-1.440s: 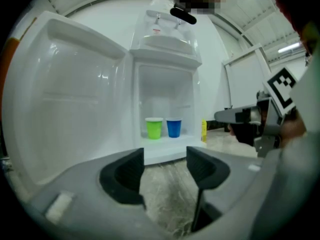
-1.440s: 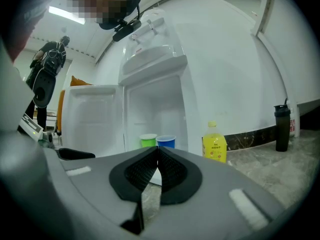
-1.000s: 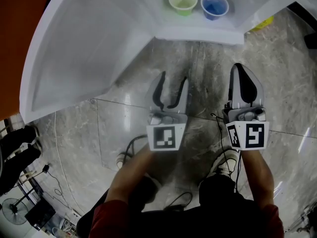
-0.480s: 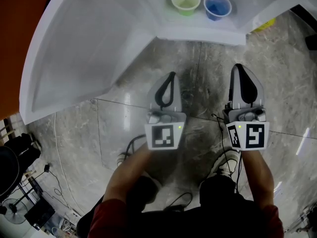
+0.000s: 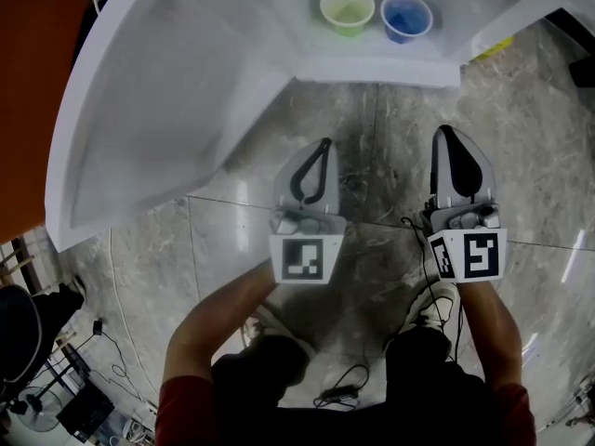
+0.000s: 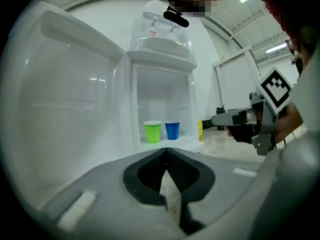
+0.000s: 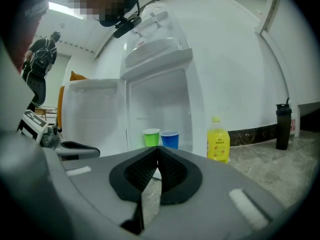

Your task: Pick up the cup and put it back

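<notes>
Both pairs of tongs are closed on nothing. From the head view, the left tongs (image 5: 323, 147) have just been closing and their jaws now meet at the tips, with nothing between them. The right tongs (image 5: 446, 137) are drawn together too and just as empty. Each is held out low over the marble floor (image 5: 372, 128), side by side and apart from one another. Ahead of them stands an open white fridge (image 5: 372, 63) with its door (image 5: 158, 91) swung out to the left. On its bottom shelf a green cup (image 5: 347, 7) and a blue cup (image 5: 405, 15) stand upright, just beside each other, green on the left, well clear of both tongs.

In the left gripper view, the left tongs (image 6: 166, 151) show their dark pads touching at the tip. Beyond them the green cup (image 6: 153, 131) and blue cup (image 6: 172, 130) sit on the shelf, and the right tongs (image 6: 235, 119) reach in from the right.

In the right gripper view, the right tongs (image 7: 158, 149) are pressed shut, tip to tip. The green cup (image 7: 151, 137) and blue cup (image 7: 169, 139) stand straight ahead. A yellow bottle (image 7: 218, 139) stands on the floor just right of the fridge, and a dark bottle (image 7: 283, 126) stands farther right by the wall.
</notes>
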Demonstrator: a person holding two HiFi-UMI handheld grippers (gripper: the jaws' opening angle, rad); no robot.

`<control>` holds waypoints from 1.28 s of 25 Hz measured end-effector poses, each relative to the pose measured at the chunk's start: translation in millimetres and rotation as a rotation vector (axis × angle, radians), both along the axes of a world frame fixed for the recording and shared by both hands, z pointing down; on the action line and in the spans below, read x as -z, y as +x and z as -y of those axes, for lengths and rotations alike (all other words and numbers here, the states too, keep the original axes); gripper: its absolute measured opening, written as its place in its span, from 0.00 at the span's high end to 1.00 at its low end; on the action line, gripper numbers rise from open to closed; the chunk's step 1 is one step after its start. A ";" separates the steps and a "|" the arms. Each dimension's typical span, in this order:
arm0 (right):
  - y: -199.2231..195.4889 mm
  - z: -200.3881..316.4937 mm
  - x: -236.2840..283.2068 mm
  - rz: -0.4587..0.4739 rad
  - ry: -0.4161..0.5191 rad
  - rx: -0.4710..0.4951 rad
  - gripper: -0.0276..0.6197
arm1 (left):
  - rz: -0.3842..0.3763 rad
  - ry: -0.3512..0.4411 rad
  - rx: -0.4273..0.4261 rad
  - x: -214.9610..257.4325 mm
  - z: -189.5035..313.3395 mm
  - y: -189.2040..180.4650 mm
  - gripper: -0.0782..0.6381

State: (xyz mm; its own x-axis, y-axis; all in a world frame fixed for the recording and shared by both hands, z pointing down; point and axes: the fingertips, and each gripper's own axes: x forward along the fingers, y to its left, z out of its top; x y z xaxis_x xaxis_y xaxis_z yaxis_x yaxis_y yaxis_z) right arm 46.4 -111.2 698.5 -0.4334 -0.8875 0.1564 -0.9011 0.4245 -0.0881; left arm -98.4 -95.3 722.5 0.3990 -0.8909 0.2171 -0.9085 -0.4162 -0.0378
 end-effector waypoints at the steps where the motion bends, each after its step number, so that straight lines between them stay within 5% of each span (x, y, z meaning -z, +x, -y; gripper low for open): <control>1: -2.2 -1.9 0.1 -0.010 -0.013 0.015 0.96 | 0.006 -0.003 -0.033 4.4 -2.1 1.5 0.89; 5: -0.4 -11.9 11.3 -0.109 -0.054 0.031 0.96 | 0.081 -0.013 -0.177 23.5 -10.2 3.5 0.89; 9: -4.9 -21.9 41.4 -0.154 -0.111 0.038 0.96 | 0.158 -0.030 -0.205 58.3 -22.8 -11.6 0.89; 16: -5.9 -56.0 162.6 -0.153 -0.181 0.026 0.96 | 0.022 -0.142 -0.014 175.4 -66.4 -30.7 0.89; 25: 10.0 -98.5 381.5 -0.054 -0.262 -0.084 0.95 | -0.045 -0.171 0.109 409.1 -95.5 -41.2 0.89; 32: 6.4 -115.5 553.0 -0.076 -0.245 -0.092 0.96 | -0.032 -0.190 0.126 577.7 -107.9 -49.5 0.89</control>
State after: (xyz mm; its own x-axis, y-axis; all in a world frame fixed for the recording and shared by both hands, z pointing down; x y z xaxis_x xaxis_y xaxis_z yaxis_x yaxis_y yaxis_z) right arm 52.8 4.3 145.5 -0.3318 -0.8540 0.4008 -0.9428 0.3151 -0.1089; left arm -147.9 12.6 144.7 0.2964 -0.8786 0.3744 -0.9533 -0.2960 0.0601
